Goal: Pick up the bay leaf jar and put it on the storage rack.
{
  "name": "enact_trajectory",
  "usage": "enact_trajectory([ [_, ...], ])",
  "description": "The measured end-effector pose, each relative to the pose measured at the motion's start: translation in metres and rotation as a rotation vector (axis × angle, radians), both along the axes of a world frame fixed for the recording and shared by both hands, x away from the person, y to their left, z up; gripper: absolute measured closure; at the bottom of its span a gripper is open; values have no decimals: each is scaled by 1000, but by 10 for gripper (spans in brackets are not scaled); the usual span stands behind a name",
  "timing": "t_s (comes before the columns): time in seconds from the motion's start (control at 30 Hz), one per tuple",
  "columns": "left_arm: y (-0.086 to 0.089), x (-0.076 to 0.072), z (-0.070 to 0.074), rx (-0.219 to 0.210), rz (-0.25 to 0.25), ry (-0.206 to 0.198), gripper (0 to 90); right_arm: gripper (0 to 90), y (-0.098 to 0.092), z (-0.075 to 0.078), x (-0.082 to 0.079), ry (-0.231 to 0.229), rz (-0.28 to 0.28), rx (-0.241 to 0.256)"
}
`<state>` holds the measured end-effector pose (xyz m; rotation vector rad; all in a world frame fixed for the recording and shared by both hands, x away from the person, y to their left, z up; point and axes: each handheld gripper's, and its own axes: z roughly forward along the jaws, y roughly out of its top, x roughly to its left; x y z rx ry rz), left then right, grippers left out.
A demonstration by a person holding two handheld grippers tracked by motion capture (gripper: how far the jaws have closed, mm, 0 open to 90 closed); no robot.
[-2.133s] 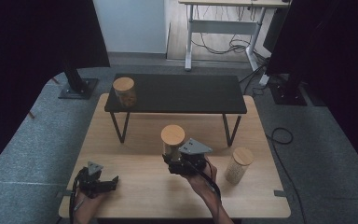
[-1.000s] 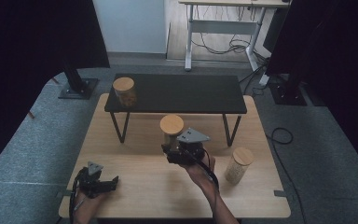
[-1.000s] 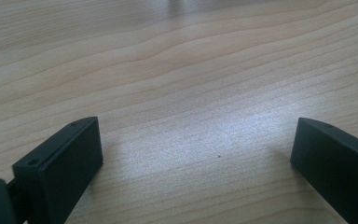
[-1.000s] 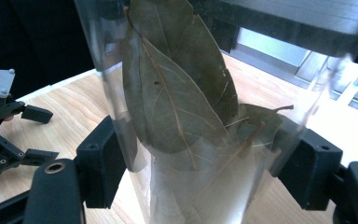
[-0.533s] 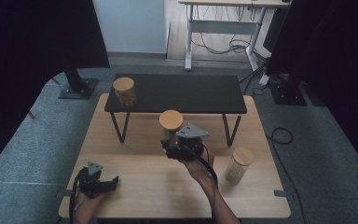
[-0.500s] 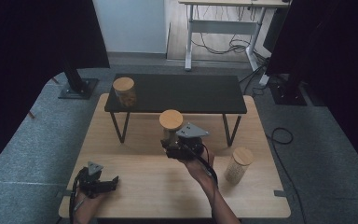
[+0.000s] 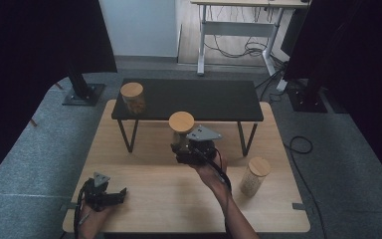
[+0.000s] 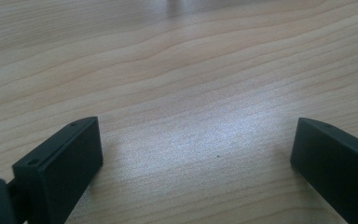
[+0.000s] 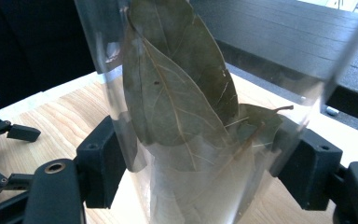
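Carried farther toward the black shelf: leaf jar, clenched upright in right gripper fingers, forearm stretched forward. Left gripper resting on table, fingers spread apart.

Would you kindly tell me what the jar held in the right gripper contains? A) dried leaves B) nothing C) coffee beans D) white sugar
A: in the right gripper view, large dried leaves fill the clear jar clamped in the right gripper.

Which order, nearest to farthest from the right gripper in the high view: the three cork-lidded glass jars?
1. Clear jar of bay leaves, clamped in the right gripper, mid-table.
2. Cork-lidded jar of pale grains, on the wooden table to its right.
3. Cork-lidded jar on the black shelf's left end.
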<state>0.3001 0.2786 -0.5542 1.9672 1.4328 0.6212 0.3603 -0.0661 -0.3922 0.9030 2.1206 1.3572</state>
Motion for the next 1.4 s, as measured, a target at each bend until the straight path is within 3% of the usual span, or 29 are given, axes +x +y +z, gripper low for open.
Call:
enact_trajectory([
  [1.4, 0, 0, 0, 0, -3, 0, 18, 253, 9, 24, 26, -12, -8, -13],
])
